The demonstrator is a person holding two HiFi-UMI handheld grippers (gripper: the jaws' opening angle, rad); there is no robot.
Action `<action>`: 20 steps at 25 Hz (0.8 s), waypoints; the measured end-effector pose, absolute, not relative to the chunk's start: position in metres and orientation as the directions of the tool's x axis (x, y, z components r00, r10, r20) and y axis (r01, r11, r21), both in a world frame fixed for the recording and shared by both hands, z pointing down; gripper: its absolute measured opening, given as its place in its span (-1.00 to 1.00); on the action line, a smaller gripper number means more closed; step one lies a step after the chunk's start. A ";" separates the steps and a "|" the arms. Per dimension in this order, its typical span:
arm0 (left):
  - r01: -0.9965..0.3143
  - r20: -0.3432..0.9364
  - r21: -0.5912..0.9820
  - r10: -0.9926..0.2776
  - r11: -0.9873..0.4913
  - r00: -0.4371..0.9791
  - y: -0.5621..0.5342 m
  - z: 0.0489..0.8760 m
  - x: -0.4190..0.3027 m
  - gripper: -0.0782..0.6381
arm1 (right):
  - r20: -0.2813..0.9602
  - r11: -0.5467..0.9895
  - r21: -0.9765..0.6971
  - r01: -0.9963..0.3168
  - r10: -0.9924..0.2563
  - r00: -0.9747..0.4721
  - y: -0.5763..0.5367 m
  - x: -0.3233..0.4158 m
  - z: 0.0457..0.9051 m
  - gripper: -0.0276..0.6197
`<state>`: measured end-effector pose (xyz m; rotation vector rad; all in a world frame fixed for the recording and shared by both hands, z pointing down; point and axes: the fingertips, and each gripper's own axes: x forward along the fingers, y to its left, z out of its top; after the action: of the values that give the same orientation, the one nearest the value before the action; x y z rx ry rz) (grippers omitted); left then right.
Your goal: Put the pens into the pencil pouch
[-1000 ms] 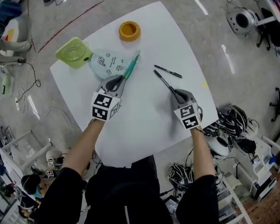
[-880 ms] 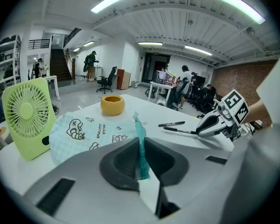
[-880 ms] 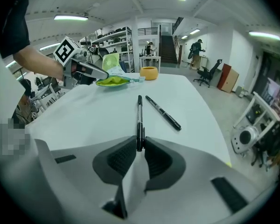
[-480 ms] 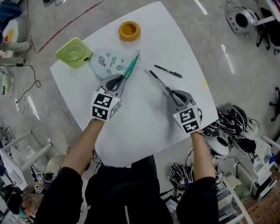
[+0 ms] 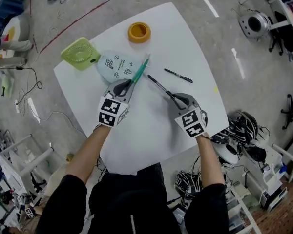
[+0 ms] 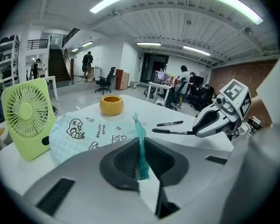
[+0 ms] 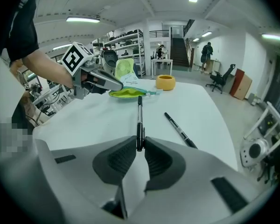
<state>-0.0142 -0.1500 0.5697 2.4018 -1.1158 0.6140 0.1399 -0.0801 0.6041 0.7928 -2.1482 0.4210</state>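
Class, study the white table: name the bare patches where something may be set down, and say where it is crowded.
Free: the table's near strip, nearest the person, and the far right corner beyond the loose pen, right of the yellow bowl. Crowded: the far left and middle, where fan, pouch and the right gripper's held pen cluster.

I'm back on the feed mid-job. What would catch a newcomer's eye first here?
At the middle of the white table, the right gripper holds a black pen pointed at the pale blue pouch. The left gripper pinches the pouch's teal edge. A second pen lies to the right, and a green fan and a yellow bowl sit at the far side.
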 end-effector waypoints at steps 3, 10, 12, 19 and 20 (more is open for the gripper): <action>-0.781 0.548 0.188 -0.596 -0.596 0.587 -0.148 0.569 -0.014 -0.64 | 0.779 0.763 -0.042 -0.645 -0.380 -0.499 -0.081 0.130 0.610 -0.71; -0.769 0.546 0.193 -0.585 -0.610 0.601 -0.145 0.568 -0.012 -0.64 | 0.778 0.783 -0.050 -0.620 -0.359 -0.516 -0.093 0.102 0.610 -0.71; -0.766 0.543 0.193 -0.583 -0.614 0.604 -0.145 0.568 -0.011 -0.64 | 0.775 0.783 -0.052 -0.619 -0.359 -0.520 -0.097 0.097 0.610 -0.71; -0.758 0.545 0.199 -0.573 -0.621 0.612 -0.141 0.572 -0.013 -0.64 | 0.769 0.777 -0.083 -0.624 -0.348 -0.536 -0.109 0.080 0.614 -0.71; -0.757 0.545 0.201 -0.571 -0.622 0.614 -0.140 0.573 -0.013 -0.64 | 0.768 0.776 -0.088 -0.624 -0.346 -0.539 -0.111 0.077 0.614 -0.71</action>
<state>-0.0134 -0.1404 0.5727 2.4272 -1.0560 0.6126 0.0773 -0.1107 0.6137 0.7188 -2.1840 0.4554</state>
